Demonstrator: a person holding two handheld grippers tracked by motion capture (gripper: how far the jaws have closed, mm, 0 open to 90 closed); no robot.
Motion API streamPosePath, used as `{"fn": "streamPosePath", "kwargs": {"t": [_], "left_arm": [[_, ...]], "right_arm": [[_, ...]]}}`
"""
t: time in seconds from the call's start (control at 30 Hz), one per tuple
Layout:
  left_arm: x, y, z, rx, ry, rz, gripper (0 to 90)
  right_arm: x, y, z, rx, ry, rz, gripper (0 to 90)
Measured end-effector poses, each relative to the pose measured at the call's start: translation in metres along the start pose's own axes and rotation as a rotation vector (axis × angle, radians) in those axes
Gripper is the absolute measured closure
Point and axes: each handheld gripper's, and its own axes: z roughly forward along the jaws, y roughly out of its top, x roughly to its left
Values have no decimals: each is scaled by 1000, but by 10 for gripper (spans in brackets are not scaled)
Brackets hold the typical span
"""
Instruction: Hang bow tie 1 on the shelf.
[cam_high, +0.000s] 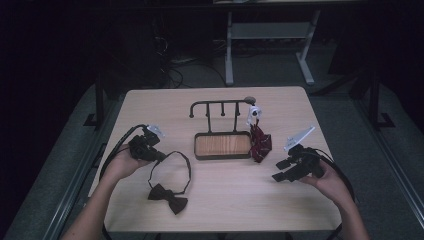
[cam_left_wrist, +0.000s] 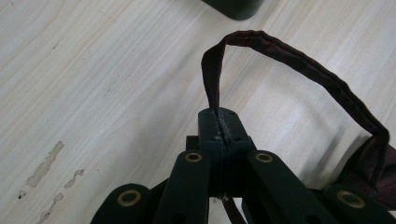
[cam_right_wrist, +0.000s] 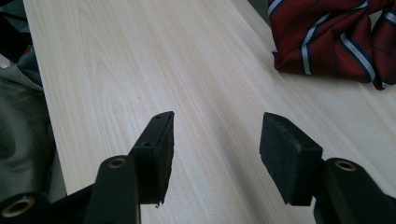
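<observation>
The pale wooden worktop (cam_high: 215, 200) carries a small black stand (cam_high: 220, 107) with a rail of pegs across its top, set toward the far side at the middle. At the foot of the stand sits a shallow dark tray (cam_high: 198, 149) with a wood-coloured floor; nothing lies in it. Just right of the tray, touching its corner, a striped red tie (cam_high: 260, 142) is bunched in a heap below a small white clip (cam_high: 254, 113) at the right end of the rail. In the right tool view the heap lies well ahead of the jaws, with bare wood between.

The black bow tie (cam_high: 167, 197) lies flat on the near left part of the worktop, well clear of the tray. Its bow runs slantwise, from near left to nearer right, and its strap (cam_high: 182, 162) loops away from it toward the far side.

The left tool (cam_high: 159, 156) has its jaws pressed together on the far left end of that strap; in the left tool view the band (cam_left_wrist: 299, 56) rises from between the pads and arches over to the right. The right tool (cam_high: 281, 171) hangs near the right edge, jaws parted and holding nothing, pointing left toward the tray.
</observation>
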Motion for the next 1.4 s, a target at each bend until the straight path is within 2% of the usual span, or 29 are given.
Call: {"fn": "streamPosePath", "kwargs": {"t": [0.47, 1.13, 1.23, 1.4], "left_arm": [[-3, 4, -11, -6, -26, 32, 897], [-10, 9, -25, -6, -20, 63, 897], [-12, 9, -26, 9, -25, 67, 897], [-16, 9, -31, -1, -14, 72, 897]], "right_arm": [[-1, -2, -2, -2, -6, 15, 439], [-2, -1, -1, -2, -10, 14, 434], [-2, -1, -1, -4, -8, 14, 433], [-1, -2, -2, -5, -5, 3, 433]]}}
